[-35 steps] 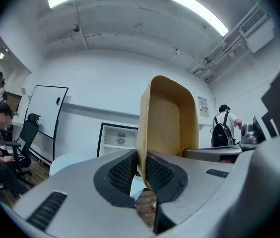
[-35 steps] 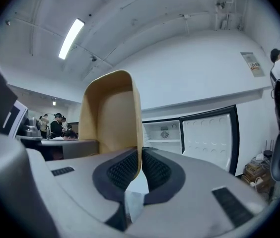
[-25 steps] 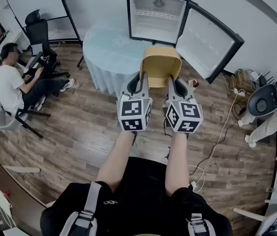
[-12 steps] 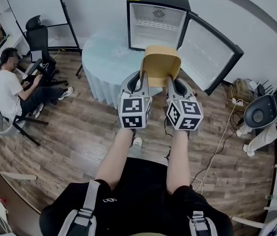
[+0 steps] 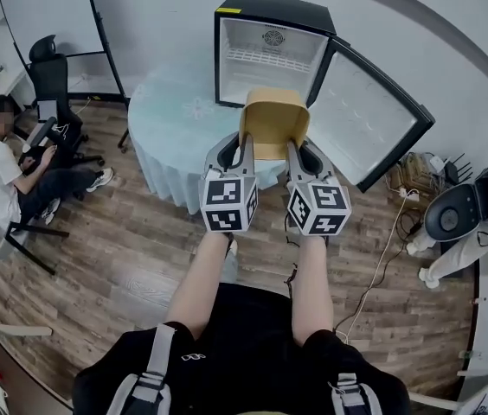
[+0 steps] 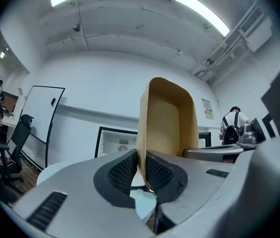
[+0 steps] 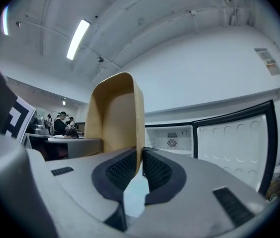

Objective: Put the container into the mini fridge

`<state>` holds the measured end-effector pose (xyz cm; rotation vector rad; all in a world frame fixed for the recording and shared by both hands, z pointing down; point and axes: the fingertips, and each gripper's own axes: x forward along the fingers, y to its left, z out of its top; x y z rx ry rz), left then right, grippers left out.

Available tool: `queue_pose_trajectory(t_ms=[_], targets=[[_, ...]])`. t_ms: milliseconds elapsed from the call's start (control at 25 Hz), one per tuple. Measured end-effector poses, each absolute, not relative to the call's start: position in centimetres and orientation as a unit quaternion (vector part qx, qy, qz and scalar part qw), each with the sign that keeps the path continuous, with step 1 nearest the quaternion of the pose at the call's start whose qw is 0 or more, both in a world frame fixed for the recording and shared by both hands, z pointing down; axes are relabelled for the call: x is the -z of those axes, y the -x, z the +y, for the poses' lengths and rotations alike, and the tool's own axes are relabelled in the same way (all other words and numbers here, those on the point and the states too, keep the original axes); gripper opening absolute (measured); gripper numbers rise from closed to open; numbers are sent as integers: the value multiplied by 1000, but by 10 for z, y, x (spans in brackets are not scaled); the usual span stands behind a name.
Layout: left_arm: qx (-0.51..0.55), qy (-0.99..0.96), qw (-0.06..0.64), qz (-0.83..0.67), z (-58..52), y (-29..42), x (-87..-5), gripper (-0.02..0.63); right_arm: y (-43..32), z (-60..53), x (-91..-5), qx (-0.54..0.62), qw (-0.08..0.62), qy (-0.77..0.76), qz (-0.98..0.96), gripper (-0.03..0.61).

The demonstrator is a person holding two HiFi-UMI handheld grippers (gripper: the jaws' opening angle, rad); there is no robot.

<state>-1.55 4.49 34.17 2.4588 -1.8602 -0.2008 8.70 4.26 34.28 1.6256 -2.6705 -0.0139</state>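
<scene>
Change: container [image 5: 272,121] is nearer the open mini fridge [image 5: 266,46], probably not inside yet.
Grip: left gripper [image 5: 246,145] and right gripper [image 5: 292,148] fingers [image 6: 122,171] clamp its side walls.

We see a smooth, matt tan container [image 5: 274,121], thin-walled like plastic. The mini fridge [image 5: 274,9] has a black, slightly glossy shell and white plastic lining. Pale cloth drapes the table [image 5: 170,115]; the floor [image 5: 114,249] is wood plank.

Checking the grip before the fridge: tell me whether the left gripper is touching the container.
Touching. In the left gripper view, the left gripper presses both pads against the side wall of the container, with no gap.
</scene>
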Motion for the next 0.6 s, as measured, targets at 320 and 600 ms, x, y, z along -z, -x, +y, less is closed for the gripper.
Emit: queue_pose_trajectory(t_ms=[320,600], targets=[[52,-793,58,-604,-50,42,-358,37,-61,-51,-362,-24,11,-518,-855,34],[19,-799,76,-597,-128,44,-378,38,-60,-129,-383,-63,12,-530,-845,31]])
